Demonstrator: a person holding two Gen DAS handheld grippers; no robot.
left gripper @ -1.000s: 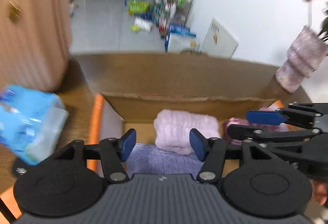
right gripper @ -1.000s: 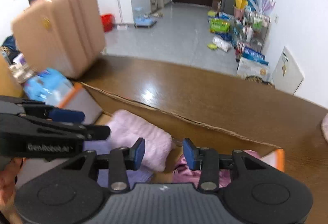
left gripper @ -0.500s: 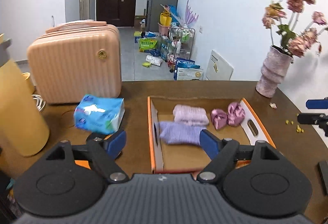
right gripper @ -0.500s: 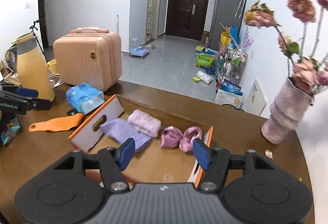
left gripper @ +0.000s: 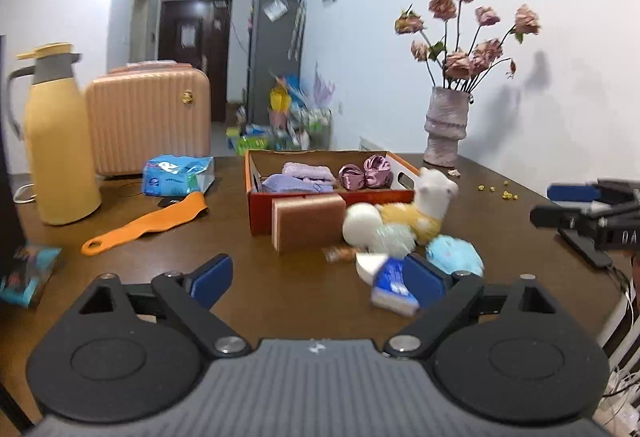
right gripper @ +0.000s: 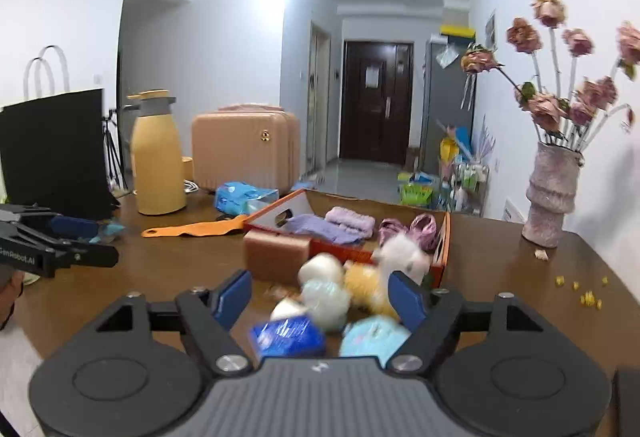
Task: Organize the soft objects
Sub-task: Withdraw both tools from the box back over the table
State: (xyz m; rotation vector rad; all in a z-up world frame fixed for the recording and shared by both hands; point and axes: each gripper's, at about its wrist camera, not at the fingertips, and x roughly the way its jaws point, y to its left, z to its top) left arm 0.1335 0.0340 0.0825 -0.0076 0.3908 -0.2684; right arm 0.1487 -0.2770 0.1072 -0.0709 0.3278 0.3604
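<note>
A: Brown wooden table (left gripper: 280, 301) is filling most of both views, with a white wall and a vase of dried roses (left gripper: 446, 125) sitting at the far right.

B: And the box?

A: An orange cardboard box (left gripper: 332, 197) is sitting mid-table, holding a purple cloth (left gripper: 296, 183), a pink towel (left gripper: 306, 170) and two shiny pink scrunchies (left gripper: 366, 173).

B: Anything outside it?

A: Just near the box, a brown sponge (left gripper: 308, 223), a white ball (left gripper: 362, 225), a plush alpaca (left gripper: 424, 205), a light blue pouch (left gripper: 454, 255) and a blue packet (left gripper: 394, 287) are lying clustered together.

B: The grippers?

A: Left gripper (left gripper: 318, 277) is hovering above the table, jaws spread wide, grasping nothing. Right gripper (right gripper: 320, 295) is likewise released, gaping over the pile.

B: On the left?

A: A yellow flask (left gripper: 56, 141), a peach suitcase (left gripper: 148, 117), a tissue pack (left gripper: 176, 175) and an orange strap (left gripper: 148, 223) are sitting there
</note>
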